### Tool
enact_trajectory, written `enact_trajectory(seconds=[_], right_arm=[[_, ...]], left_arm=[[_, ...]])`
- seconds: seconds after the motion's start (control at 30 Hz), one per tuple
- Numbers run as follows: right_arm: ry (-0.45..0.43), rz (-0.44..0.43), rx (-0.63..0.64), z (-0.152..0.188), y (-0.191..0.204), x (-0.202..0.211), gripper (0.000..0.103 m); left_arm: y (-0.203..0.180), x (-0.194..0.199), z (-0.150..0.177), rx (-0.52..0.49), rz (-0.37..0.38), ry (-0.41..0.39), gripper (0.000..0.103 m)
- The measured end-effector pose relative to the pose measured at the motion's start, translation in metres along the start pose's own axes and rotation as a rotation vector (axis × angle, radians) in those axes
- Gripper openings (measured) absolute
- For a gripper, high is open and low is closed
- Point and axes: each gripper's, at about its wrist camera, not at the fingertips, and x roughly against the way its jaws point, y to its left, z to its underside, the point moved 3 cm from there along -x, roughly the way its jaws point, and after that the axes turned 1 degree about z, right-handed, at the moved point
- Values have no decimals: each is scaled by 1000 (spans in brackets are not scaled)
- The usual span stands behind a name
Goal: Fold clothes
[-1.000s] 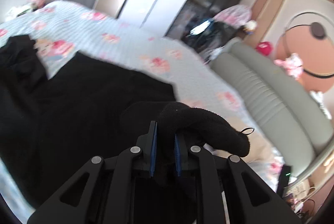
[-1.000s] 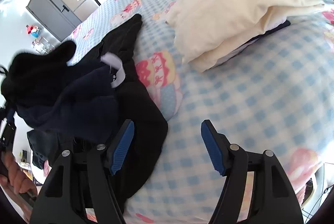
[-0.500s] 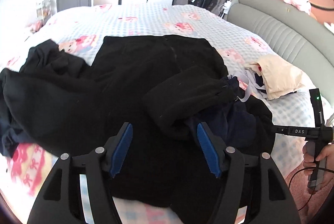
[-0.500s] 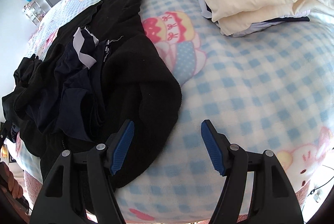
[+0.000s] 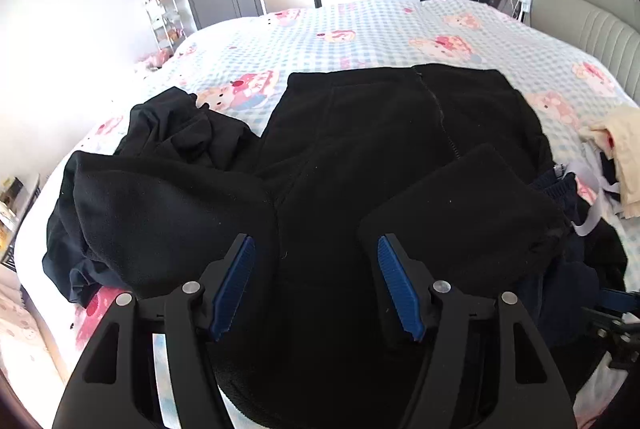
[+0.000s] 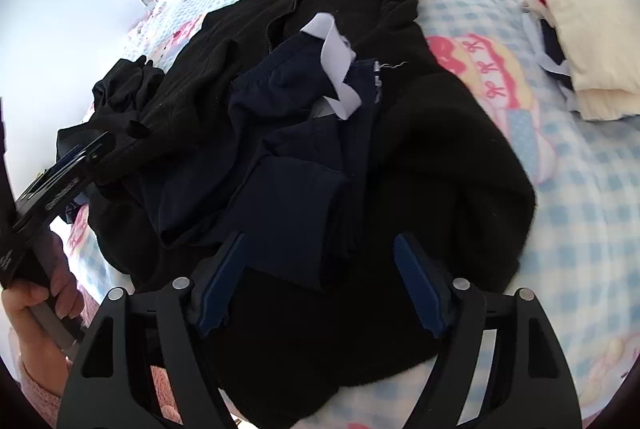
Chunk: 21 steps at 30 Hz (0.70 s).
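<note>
Now both tongs, left tongs [image 5: 316, 283] and right tongs [image 6: 318, 283], gape empty, the right's jaws just widening, over the black fleece jacket [image 5: 384, 149] spread mid-bed [image 5: 360, 25]. Lift off the navy garment [image 6: 288, 165] atop the jacket before folding.

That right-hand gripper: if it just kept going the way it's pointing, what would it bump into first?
Most likely the dark navy garment lying on the black fleece; the open right gripper points down at it, though depth is hard to judge.

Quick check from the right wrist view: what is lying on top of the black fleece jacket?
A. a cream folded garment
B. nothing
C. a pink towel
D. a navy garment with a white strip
D: the navy garment with its white strip lies on the black fleece jacket; the cream folded garment sits apart on the bedsheet.
</note>
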Motion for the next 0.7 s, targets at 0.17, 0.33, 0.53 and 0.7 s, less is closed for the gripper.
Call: enact_trajectory(seconds=[0.17,0.33,0.53,0.7], right_arm=[[47,-76,-45,-14,3,-43,77],[0,-139,-44,-14,8,-35,24],[-198,-78,-50,-10,-7,41,11],[-337,-35,-64,1,-28,115,11]], left_arm=[[-11,10,17,30,379,24,66],[-50,-16,27,5,473,139,66],[-24,-25,3,164,315,48,66],[-27,0,0,169,503,59,67]])
